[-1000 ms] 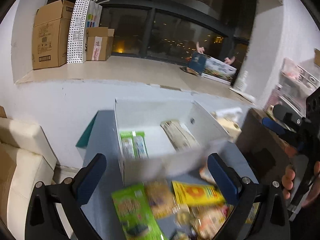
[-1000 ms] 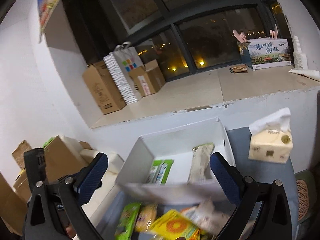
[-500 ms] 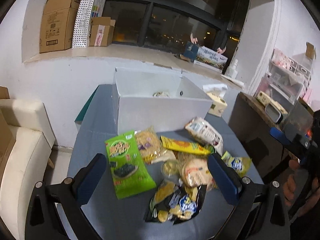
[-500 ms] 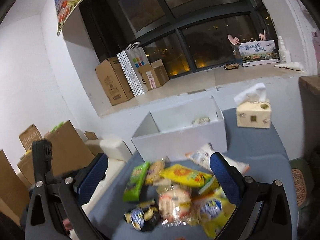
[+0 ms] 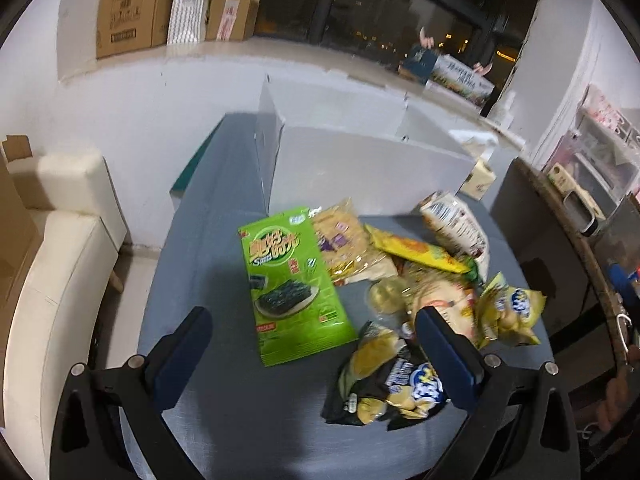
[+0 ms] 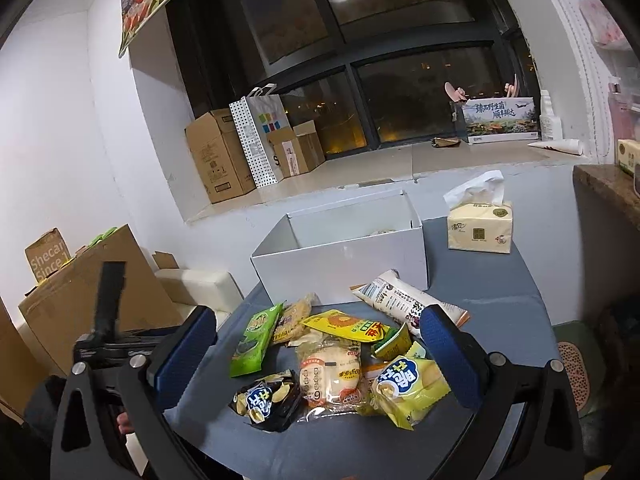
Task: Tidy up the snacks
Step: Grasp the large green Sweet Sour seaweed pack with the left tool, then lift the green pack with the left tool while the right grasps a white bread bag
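Left wrist view: left tongs [image 5: 312, 344] spread wide, nothing between the blue pads, touching nothing, held above the grey bench [image 5: 200, 240]. Green seaweed packet [image 5: 294, 280] lies flat just ahead, between the two fingers in the view. Black chip bag [image 5: 388, 380] sits partly behind the right-hand finger [image 5: 448, 360]; contact cannot be told.

Right wrist view: right tongs [image 6: 318, 356] likewise released, jaws far apart, empty, above the near edge of the bench [image 6: 500, 288].

Snack pile lies loose on the bench, in front of the white box [image 6: 340, 256], not in it:
- green seaweed packet [image 6: 256, 338] at the left edge of the pile
- black chip bag [image 6: 268, 398] nearest the camera, left
- clear-wrapped rice cracker pack [image 6: 330, 372] in the middle
- yellow chip bag [image 6: 408, 388] at right, touching the cracker pack
- yellow sunflower packet [image 6: 344, 326] behind the cracker pack
- white long packet [image 6: 400, 300] leaning toward the box front

White box open-topped, at the far side of the bench; contents mostly hidden by its front wall. Tissue pack [image 6: 480, 228] stands right of the box, apart from the pile.
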{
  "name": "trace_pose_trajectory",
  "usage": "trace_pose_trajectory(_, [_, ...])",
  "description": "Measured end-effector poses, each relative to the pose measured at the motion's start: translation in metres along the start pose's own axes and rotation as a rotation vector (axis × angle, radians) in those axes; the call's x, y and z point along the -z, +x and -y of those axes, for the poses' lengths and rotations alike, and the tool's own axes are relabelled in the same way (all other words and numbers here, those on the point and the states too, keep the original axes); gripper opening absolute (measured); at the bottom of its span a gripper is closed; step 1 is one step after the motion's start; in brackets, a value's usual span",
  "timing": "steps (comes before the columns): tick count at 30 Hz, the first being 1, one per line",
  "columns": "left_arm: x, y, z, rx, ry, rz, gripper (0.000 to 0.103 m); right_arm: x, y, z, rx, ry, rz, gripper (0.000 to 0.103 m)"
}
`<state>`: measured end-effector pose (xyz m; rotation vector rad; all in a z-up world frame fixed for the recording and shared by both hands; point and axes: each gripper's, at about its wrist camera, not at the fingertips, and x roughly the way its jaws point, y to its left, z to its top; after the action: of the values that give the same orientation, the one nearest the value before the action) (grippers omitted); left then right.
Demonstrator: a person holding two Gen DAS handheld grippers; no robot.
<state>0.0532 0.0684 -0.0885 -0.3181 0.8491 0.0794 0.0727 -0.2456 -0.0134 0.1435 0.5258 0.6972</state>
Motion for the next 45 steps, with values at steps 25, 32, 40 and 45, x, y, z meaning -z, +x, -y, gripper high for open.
trace_pose_trajectory(25, [-0.027,0.112,-0.018,-0.127,-0.046,-0.222,0.072,0.019,-0.009,0.025,0.048,0.077,-0.014,0.103])
trace_pose_trajectory(32, [-0.019,0.063,-0.016,-0.072,-0.004,-0.089,0.071,0.021,0.002,0.030,0.070,0.071,-0.048,0.103])
trace_pose_trajectory(40, [-0.014,-0.014,0.015,0.021,0.099,0.091,0.071,0.001,0.070,0.043,0.115,-0.118,-0.203,0.103])
trace_pose_trajectory(45, [-0.016,-0.039,0.045,0.051,0.166,0.159,0.071,-0.011,0.135,0.052,0.117,-0.225,-0.345,0.103])
